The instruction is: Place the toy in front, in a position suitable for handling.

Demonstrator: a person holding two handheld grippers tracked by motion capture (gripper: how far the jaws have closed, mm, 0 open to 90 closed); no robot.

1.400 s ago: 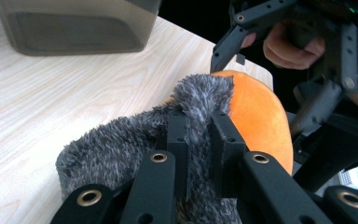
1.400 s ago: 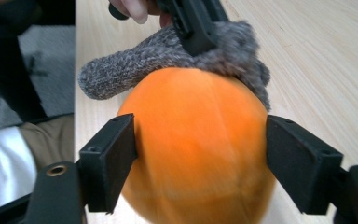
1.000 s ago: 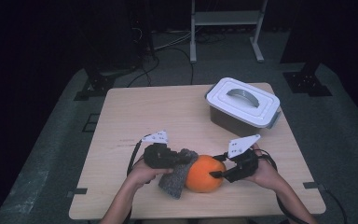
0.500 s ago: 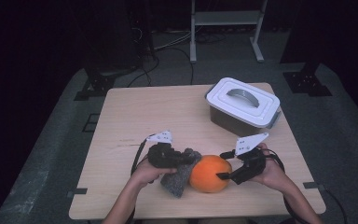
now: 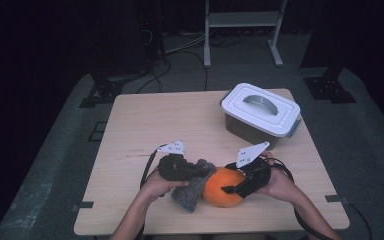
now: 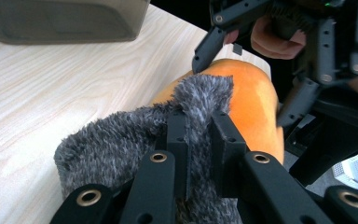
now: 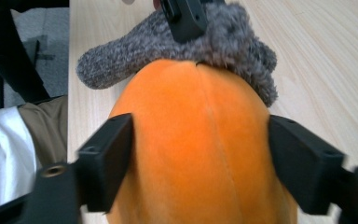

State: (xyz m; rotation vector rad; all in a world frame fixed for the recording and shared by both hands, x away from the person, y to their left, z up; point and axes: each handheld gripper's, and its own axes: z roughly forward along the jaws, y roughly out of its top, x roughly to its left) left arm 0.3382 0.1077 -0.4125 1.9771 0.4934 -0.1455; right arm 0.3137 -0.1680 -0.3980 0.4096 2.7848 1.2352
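1. Since the earlier frame: the right tool (image 5: 228, 189) has slid a little along the orange plush ball (image 5: 223, 186) and its jaws have just been opening; ball, cloth and left hand sit much where they were.
2. Bench (image 5: 170, 120): pale wood. A white-lidded storage box (image 5: 261, 112) stands at the far right corner, lid on, well apart from the work.
3. Orange plush ball: rests on the bench near the front edge, between the two hands. In the right gripper view (image 7: 200, 154) it sits between the spread jaws.
4. Grey fuzzy cloth (image 5: 194, 186): touches the ball's left side, with one end draped up over it and the rest lying on the bench. The left gripper view (image 6: 121, 144) shows its pile bunched up between the jaws.
5. Left tool (image 6: 198, 126): jaws pressed together, pinching a fold of the grey fuzzy cloth against the ball's top.
6. Right tool: jaws spread wide, straddling the ball on both sides. Whether the pads actually press the plush, I cannot tell; it looks more like a loose cradle than a firm grip.
7. Progress, my judgement: the work appears to be wiping or covering the ball with the cloth. Cloth is gripped and laid on; most of the ball's surface remains uncovered, so the bulk is left.
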